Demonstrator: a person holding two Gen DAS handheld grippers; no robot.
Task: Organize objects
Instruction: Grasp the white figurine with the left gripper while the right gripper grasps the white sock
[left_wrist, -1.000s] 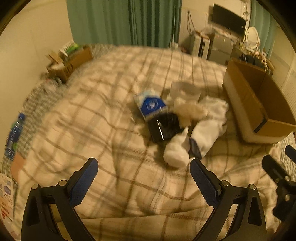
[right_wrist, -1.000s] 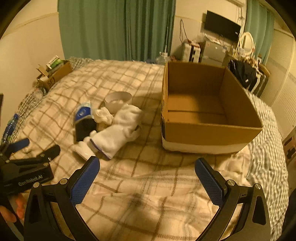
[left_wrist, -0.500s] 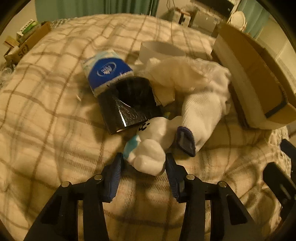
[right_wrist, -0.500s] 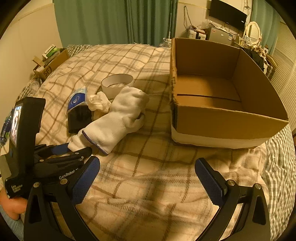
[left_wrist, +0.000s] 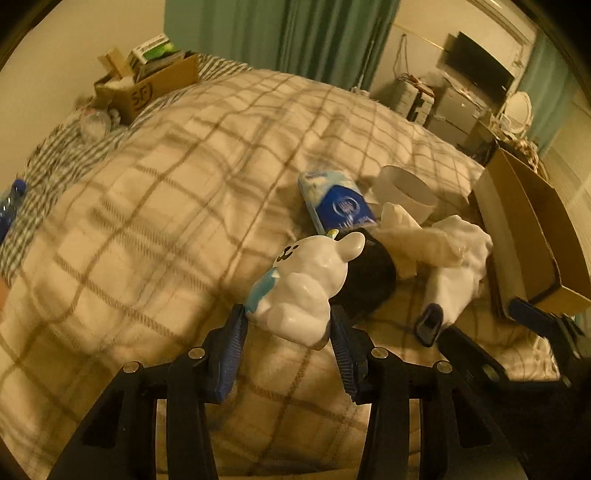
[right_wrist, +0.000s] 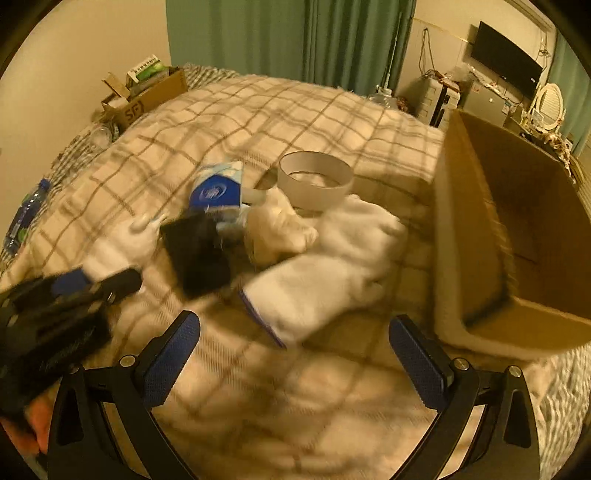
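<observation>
1. The glossy white bear-shaped figurine with a pale blue patch (left_wrist: 303, 291) is pinched between the left gripper (left_wrist: 288, 332) fingers, apparently lifted off the checked bedspread (left_wrist: 147, 221).
2. The next move likely calls for carrying it to the open brown cardboard box (right_wrist: 517, 236).
3. The right gripper (right_wrist: 295, 354) fingers are spread near the white sock (right_wrist: 325, 280).
4. Green curtains (right_wrist: 295, 37) hang behind the bed.

Left gripper (left_wrist: 288, 332), open wide a second ago, now clamped on white bear figurine (left_wrist: 306, 288); figurine raised off plaid blanket (left_wrist: 147, 229), clear of black pouch (left_wrist: 369, 280). Right gripper (right_wrist: 295, 354) swung left toward white sock (right_wrist: 325, 280).
</observation>
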